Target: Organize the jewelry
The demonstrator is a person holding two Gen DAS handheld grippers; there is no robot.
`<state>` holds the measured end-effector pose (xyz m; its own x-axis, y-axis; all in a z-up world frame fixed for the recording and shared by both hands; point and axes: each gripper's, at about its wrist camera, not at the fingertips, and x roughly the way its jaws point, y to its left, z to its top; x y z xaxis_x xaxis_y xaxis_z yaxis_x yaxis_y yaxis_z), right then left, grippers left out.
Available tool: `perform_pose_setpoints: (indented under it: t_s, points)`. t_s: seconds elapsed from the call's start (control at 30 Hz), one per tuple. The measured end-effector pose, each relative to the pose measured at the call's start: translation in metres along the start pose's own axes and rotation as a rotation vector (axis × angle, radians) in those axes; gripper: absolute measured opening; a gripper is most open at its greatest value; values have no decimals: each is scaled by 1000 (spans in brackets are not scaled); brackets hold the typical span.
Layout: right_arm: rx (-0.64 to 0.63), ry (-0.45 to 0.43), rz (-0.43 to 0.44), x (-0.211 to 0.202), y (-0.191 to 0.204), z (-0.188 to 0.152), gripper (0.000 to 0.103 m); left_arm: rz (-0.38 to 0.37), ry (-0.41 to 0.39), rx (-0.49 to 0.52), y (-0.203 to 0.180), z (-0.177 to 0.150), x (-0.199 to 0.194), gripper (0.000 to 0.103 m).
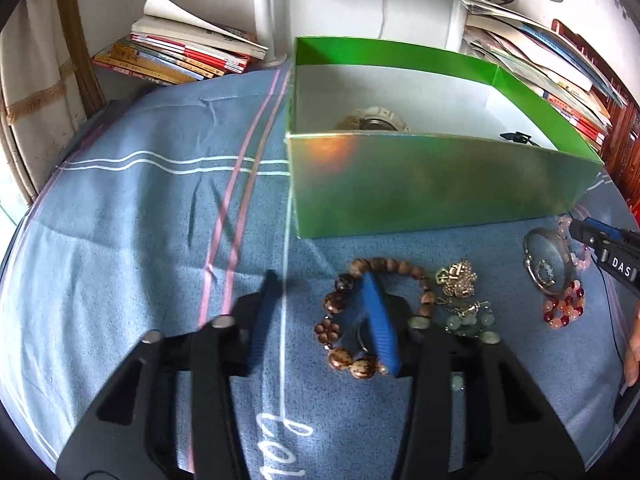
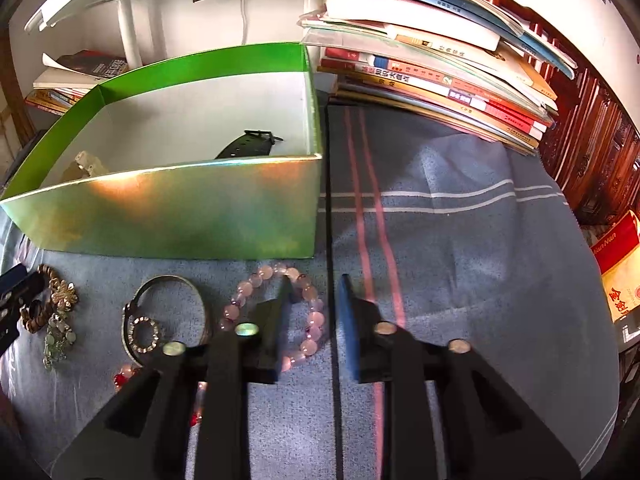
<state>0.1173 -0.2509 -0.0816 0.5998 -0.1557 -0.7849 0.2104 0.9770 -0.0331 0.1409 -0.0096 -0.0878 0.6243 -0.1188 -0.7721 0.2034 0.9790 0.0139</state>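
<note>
wooden bead bracelet [image 1: 372,312] before green box [image 1: 440,184]

We see only the top of the pale watch [image 1: 374,120] inside the green box [image 1: 440,184], the rest hidden behind the near wall, and likewise only the buckle end of the black strap [image 2: 248,146]. The right gripper [image 1: 600,248] is cut off by the frame edge in the left wrist view. The red-and-pink bead bracelet [image 2: 124,376] is largely covered by gripper arms in the right wrist view.

A blue striped cloth [image 1: 140,208] covers the table, book stacks [image 2: 432,80] against what seems a white wall [image 1: 328,4].
</note>
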Motion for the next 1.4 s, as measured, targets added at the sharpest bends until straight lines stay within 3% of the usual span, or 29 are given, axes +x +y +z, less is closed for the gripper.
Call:
perform_pose_setpoints:
  t_s: [0.03, 0.2, 0.37, 0.47, 0.53, 0.6, 0.8, 1.13, 1.23, 1.4]
  points:
    - [-8, -3, 1, -1, 2, -1, 11, -1, -2, -4, 1, 0, 0, 22]
    - [-23, -34, 16, -7, 5, -2, 8, -2, -9, -10, 2, -2, -2, 14]
    - [-22, -64, 69, -15, 7, -2, 7, -20, -18, -15, 1, -3, -4, 14]
    - [-19, -59, 56, -15, 7, -2, 7, -28, -19, -1, -3, -3, -5, 14]
    - [19, -75, 42, -14, 3, -2, 8, -26, -15, -8, -2, -3, -4, 20]
    - [46, -65, 40, -14, -3, -2, 16, -24, -9, -19, 0, -2, -4, 27]
    - [28, -32, 23, -7, -1, -4, 17, -28, -4, -11, -2, -2, -3, 40]
    - [9, -8, 12, 0, 2, -7, 17, -39, 1, 15, -6, -3, -1, 50]
    - [11, -9, 5, 1, 1, -7, 23, -41, 2, 14, -7, -3, -1, 51]
    - [22, -10, -1, 2, -1, -6, 33, -46, 12, 41, -14, -3, 1, 64]
